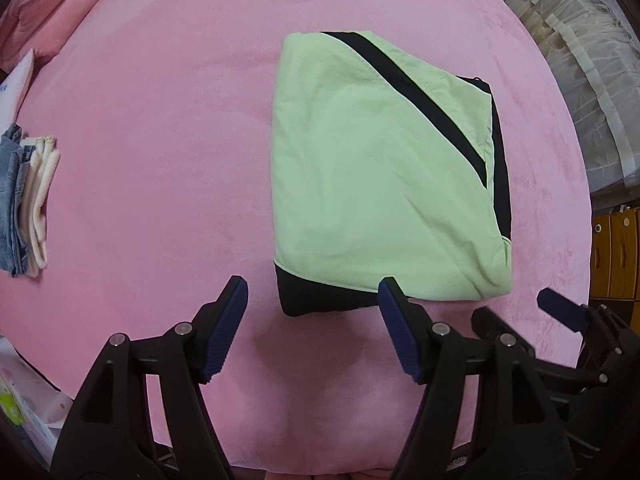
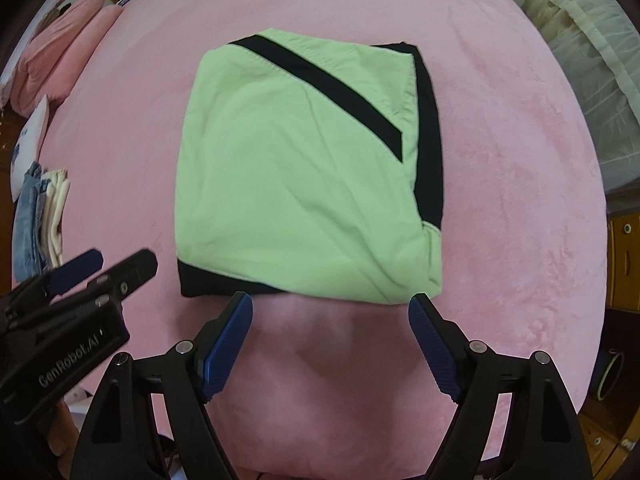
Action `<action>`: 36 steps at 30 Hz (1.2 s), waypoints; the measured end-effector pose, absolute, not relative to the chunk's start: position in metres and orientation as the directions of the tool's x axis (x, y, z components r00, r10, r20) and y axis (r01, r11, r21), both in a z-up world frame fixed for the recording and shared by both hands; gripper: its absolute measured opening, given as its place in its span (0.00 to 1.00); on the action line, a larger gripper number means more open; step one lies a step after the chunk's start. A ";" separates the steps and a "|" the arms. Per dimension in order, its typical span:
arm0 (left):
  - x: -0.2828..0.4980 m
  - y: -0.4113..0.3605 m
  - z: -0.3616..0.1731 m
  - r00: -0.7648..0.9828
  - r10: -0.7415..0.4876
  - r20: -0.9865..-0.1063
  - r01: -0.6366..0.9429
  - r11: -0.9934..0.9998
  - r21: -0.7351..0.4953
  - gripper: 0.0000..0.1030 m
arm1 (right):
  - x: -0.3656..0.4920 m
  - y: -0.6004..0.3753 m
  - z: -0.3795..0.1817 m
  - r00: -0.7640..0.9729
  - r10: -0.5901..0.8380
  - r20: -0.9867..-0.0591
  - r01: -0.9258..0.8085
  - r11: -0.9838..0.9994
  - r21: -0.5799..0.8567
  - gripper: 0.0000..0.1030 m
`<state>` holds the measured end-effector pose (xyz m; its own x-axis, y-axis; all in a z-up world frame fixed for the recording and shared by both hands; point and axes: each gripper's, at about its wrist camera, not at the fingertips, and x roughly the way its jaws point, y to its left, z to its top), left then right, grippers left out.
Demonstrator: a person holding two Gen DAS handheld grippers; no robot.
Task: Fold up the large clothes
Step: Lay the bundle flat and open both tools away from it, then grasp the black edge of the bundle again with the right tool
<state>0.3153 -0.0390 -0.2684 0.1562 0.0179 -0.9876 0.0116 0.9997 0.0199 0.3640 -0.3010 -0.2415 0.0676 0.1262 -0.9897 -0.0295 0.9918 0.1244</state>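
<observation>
You are looking down on a green and black garment (image 1: 384, 176) that is lying folded into a compact, roughly square packet on the pink bedspread (image 1: 160, 160), right of centre in the left wrist view and near the middle of the right wrist view. Your left gripper (image 1: 312, 292) is hanging above the packet's near black hem with its jaws standing well apart and nothing between them; your right gripper (image 2: 332, 308) is doing the same over the near green edge, wider still and likewise empty. Judging from that, you are sitting at the release after a fold, with this piece looking finished or one fold short. The next move is probably calling for either a last tidy of the puckered lower right corner, or a grasp along the near edge with both jaws so you can carry the packet toward the stack of folded clothes (image 1: 28, 200) at the left edge of the frame; keep the layers pinched together so they are not sliding open. The left wrist view is showing you more bare bedspread and that stack more clearly, while the right wrist view is giving you the whole packet squarely, plus the wooden drawers (image 2: 624, 256) at the right edge.
</observation>
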 end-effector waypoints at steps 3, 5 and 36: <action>0.316 -0.044 -0.268 0.160 0.024 -0.987 0.023 0.999 0.028 0.63 | 0.364 -0.300 -0.243 0.058 0.131 -0.990 -0.025 0.991 0.130 0.79; 0.316 -0.045 -0.269 0.155 0.018 -0.988 0.027 0.999 0.022 0.63 | 0.364 -0.301 -0.242 0.059 0.126 -0.990 -0.022 0.992 0.125 0.80; 0.415 0.045 -0.384 0.143 -0.364 -0.920 -0.041 0.927 -0.373 0.63 | 0.440 -0.442 -0.384 0.212 0.512 -0.832 0.063 0.843 0.534 0.85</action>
